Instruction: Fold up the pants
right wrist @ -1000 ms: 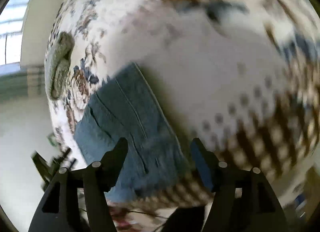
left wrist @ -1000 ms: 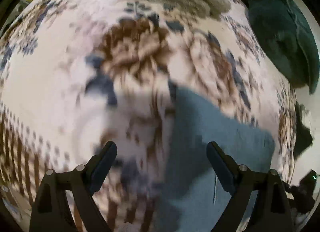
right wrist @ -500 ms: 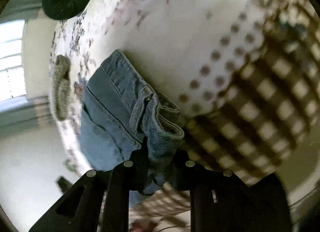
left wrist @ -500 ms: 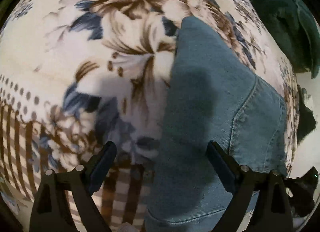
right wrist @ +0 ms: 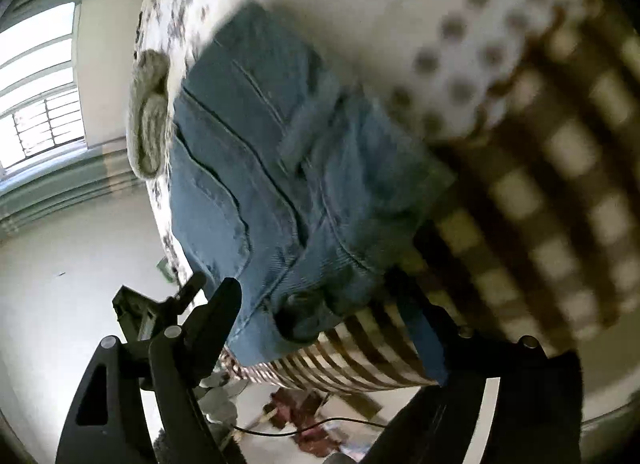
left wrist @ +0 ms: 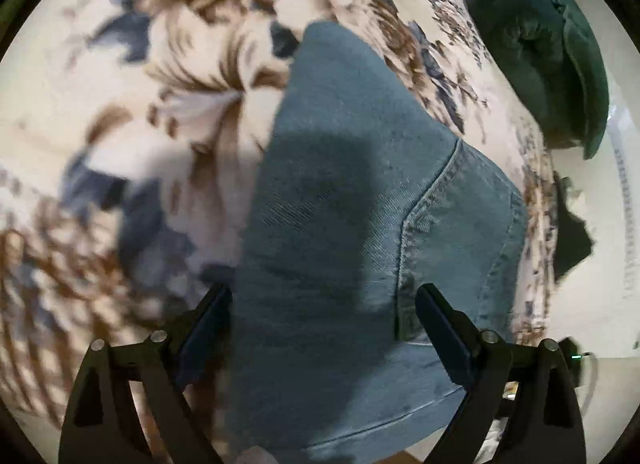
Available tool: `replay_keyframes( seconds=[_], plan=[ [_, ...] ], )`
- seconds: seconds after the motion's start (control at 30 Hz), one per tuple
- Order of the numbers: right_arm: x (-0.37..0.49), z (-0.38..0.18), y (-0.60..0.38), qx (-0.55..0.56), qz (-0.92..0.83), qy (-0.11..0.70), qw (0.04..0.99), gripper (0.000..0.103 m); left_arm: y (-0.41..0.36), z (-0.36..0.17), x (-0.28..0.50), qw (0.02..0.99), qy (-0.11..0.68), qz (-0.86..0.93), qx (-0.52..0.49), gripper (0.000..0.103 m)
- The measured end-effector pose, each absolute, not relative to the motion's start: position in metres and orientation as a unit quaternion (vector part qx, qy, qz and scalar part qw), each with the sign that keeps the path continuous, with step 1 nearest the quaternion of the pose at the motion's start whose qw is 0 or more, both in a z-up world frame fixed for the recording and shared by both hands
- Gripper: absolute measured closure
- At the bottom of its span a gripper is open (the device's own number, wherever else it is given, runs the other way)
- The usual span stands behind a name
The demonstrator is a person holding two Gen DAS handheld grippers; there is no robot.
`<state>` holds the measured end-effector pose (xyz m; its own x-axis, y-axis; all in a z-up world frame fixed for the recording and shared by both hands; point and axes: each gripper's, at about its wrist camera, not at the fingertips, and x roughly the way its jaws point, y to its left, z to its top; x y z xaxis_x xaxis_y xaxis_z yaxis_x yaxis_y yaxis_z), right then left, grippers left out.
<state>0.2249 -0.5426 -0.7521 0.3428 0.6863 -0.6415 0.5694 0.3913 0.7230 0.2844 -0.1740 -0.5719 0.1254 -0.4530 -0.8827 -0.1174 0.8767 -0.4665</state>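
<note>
Blue denim pants (left wrist: 352,200) lie folded in layers on a floral blanket (left wrist: 168,76). My left gripper (left wrist: 324,316) is open just above the denim, its fingers straddling the near part of the cloth. In the right wrist view the pants (right wrist: 256,152) lie near the blanket's edge, with the waistband and button toward me. My right gripper (right wrist: 316,304) is open, its fingers on either side of the waistband corner, holding nothing.
A dark green cushion (left wrist: 540,44) lies at the far right of the bed. A grey-green knitted garment (right wrist: 150,112) lies beyond the pants. The blanket's checked border (right wrist: 540,204) hangs at the bed edge, with floor and clutter (right wrist: 304,416) below.
My right gripper was shut on the waistband half a second ago and has now opened, letting the denim drop flat. My left gripper has moved over the pants, still open.
</note>
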Motion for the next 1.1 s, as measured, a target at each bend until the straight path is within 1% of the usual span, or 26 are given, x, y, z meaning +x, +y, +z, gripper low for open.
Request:
replay_keyframes(
  seconds=[0.13, 0.3, 0.43, 0.47, 0.5, 0.53, 0.57, 0.6, 0.63, 0.67, 0.7, 0.77, 0.87, 1.1],
  plan=[
    [0.242, -0.776, -0.527, 0.571, 0.054, 0.548, 0.609, 0.019, -0.176, -0.584, 0.286, 0.710, 0.652, -0.124, -0.234, 0.009],
    [0.258, -0.772, -0.519, 0.605, 0.070, 0.500, 0.616, 0.018, -0.171, -0.586, 0.287, 0.707, 0.648, -0.131, -0.251, 0.009],
    [0.275, -0.780, -0.508, 0.570, 0.070, 0.530, 0.623, 0.018, -0.166, -0.592, 0.289, 0.700, 0.646, -0.132, -0.273, 0.009],
    [0.277, -0.779, -0.507, 0.570, 0.069, 0.531, 0.623, 0.018, -0.165, -0.591, 0.289, 0.702, 0.643, -0.133, -0.276, 0.011],
    [0.278, -0.776, -0.506, 0.571, 0.069, 0.530, 0.624, 0.022, -0.165, -0.589, 0.289, 0.706, 0.635, -0.136, -0.281, 0.011],
    [0.278, -0.769, -0.504, 0.559, 0.067, 0.531, 0.634, 0.039, -0.164, -0.586, 0.288, 0.710, 0.627, -0.142, -0.286, 0.026],
    [0.279, -0.763, -0.505, 0.551, 0.067, 0.530, 0.641, 0.046, -0.164, -0.582, 0.288, 0.716, 0.621, -0.144, -0.286, 0.045],
    [0.276, -0.758, -0.504, 0.549, 0.070, 0.525, 0.647, 0.055, -0.164, -0.579, 0.288, 0.718, 0.619, -0.145, -0.284, 0.051],
    [0.270, -0.754, -0.504, 0.550, 0.068, 0.521, 0.649, 0.060, -0.163, -0.576, 0.287, 0.720, 0.615, -0.148, -0.287, 0.065],
    [0.270, -0.750, -0.505, 0.551, 0.065, 0.517, 0.652, 0.062, -0.161, -0.570, 0.285, 0.724, 0.608, -0.151, -0.288, 0.078],
    [0.269, -0.744, -0.504, 0.552, 0.060, 0.513, 0.655, 0.065, -0.161, -0.566, 0.284, 0.726, 0.605, -0.153, -0.290, 0.080],
    [0.267, -0.732, -0.503, 0.547, 0.056, 0.510, 0.662, 0.067, -0.159, -0.553, 0.282, 0.729, 0.598, -0.158, -0.295, 0.083],
    [0.260, -0.713, -0.502, 0.544, 0.059, 0.505, 0.668, 0.069, -0.161, -0.530, 0.284, 0.736, 0.589, -0.163, -0.292, 0.084],
    [0.274, -0.636, -0.503, 0.522, 0.087, 0.504, 0.683, 0.071, -0.160, -0.457, 0.299, 0.759, 0.564, -0.177, -0.274, 0.085]
  ],
)
